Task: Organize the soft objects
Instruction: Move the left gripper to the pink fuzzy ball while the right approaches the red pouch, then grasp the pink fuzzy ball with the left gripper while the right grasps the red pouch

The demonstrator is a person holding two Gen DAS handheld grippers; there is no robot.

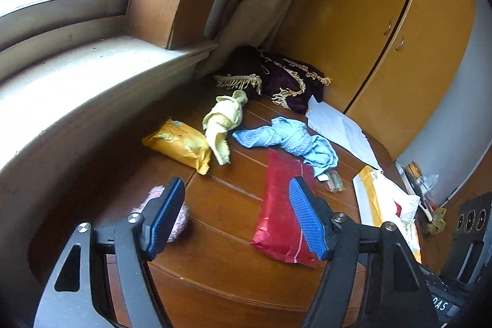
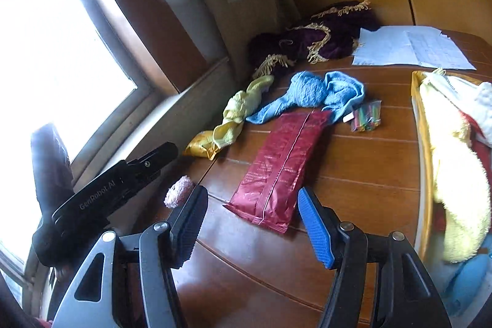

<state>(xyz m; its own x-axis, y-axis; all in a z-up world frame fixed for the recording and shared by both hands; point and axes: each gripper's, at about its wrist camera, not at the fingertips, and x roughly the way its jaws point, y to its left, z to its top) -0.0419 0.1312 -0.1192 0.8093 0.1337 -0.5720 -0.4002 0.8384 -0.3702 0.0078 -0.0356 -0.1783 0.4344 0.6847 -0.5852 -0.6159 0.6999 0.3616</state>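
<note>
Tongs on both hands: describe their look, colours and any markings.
The left tongs and right tongs match: black angular arms with silver rivets, triangular cut-outs, and blue ribbed pads. In the right wrist view, the left unit's black body reads "GenRobot.AI" in pale letters.

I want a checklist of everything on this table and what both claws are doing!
Surface: brown wooden table, grooved.
Job's things: blue towel, yellow cloth, pink fluffy ball, dark fringed cloth; box holding fluffy fabrics.
Clutter: red packet, yellow packet, papers, small colourful pack.
Claws: left claw open, empty; right claw open, empty.
Cables: nothing seen.
Surroundings: window, wooden cupboard.
</note>
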